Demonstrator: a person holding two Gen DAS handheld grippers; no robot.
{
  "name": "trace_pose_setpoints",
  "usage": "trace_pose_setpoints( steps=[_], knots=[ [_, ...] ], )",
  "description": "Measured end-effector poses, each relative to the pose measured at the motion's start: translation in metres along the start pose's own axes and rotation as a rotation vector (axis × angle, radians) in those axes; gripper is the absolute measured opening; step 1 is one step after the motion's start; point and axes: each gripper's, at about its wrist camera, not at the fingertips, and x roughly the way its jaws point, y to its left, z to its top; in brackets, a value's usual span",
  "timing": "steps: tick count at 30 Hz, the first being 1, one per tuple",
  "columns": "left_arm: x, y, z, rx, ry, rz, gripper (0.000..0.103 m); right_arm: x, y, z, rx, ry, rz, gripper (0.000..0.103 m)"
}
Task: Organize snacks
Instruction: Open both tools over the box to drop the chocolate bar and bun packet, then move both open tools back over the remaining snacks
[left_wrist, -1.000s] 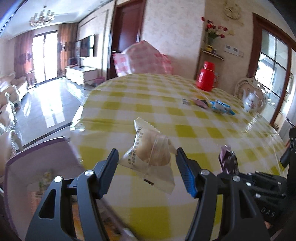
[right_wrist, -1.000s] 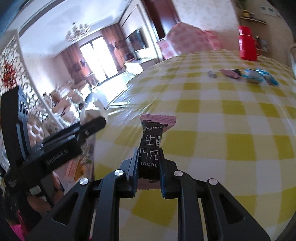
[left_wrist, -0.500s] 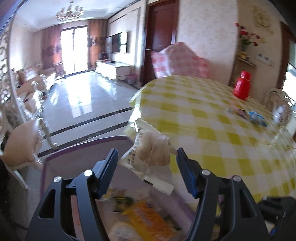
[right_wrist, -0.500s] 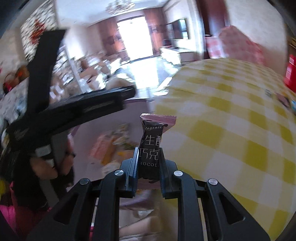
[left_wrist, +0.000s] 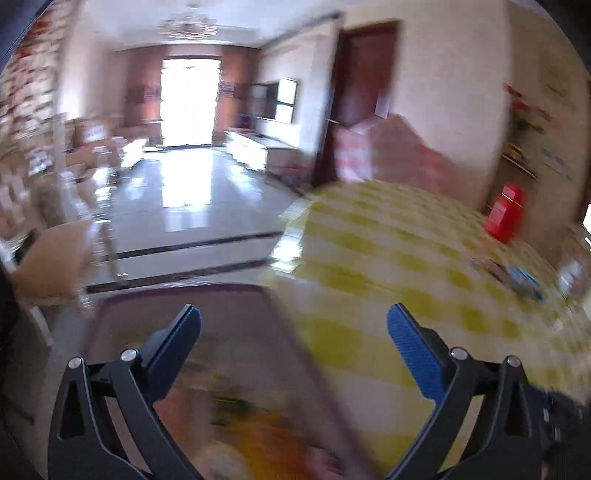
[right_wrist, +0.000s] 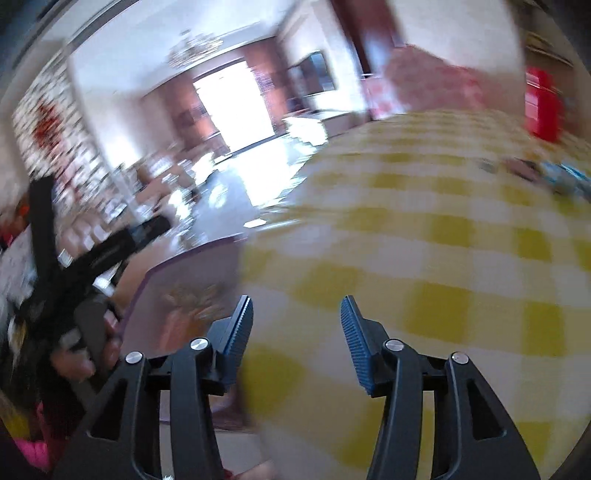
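Both views are smeared by motion, so positions here are rough. My left gripper (left_wrist: 293, 326) has its jaws spread wide with nothing between them, above the purple bin (left_wrist: 184, 295) at the bench (left_wrist: 406, 266) edge; blurred yellow and orange packets (left_wrist: 258, 424) lie in the bin below. My right gripper (right_wrist: 295, 317) has its jaws moderately apart, also empty, over the checked bench just beside the bin's rim (right_wrist: 192, 254). The remaining snacks (left_wrist: 517, 275) sit far across the bench near the red flask (left_wrist: 506, 214), well apart from both grippers. Risks, as I judge them: the right jaws hang at the bin's edge, so anything let go from there could land on the cloth or slide off to the floor; a fast swing back could clip the rim and shift the bin, which stands at the bench edge; the two grippers are close and could knock together; and reaching near the flask could topple it.
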Motion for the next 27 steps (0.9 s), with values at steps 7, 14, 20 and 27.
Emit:
trace_pose_setpoints(
  steps=[7,14,20,27],
  knots=[
    [0.040,-0.151,-0.006,0.165,0.134,-0.332,0.101,-0.044,-0.132,0.000,0.238,-0.080,-0.231,0.058],
    [0.129,-0.273,0.017,0.087,0.220,-0.366,0.101,-0.063,-0.230,0.017,0.374,-0.122,-0.362,0.067],
    [0.204,-0.327,0.034,-0.042,0.206,-0.320,0.101,-0.043,-0.273,0.038,0.404,-0.100,-0.415,0.077],
    [0.255,-0.298,0.050,-0.168,0.145,-0.241,0.101,0.014,-0.315,0.091,0.423,-0.059,-0.446,0.085]
  ],
)
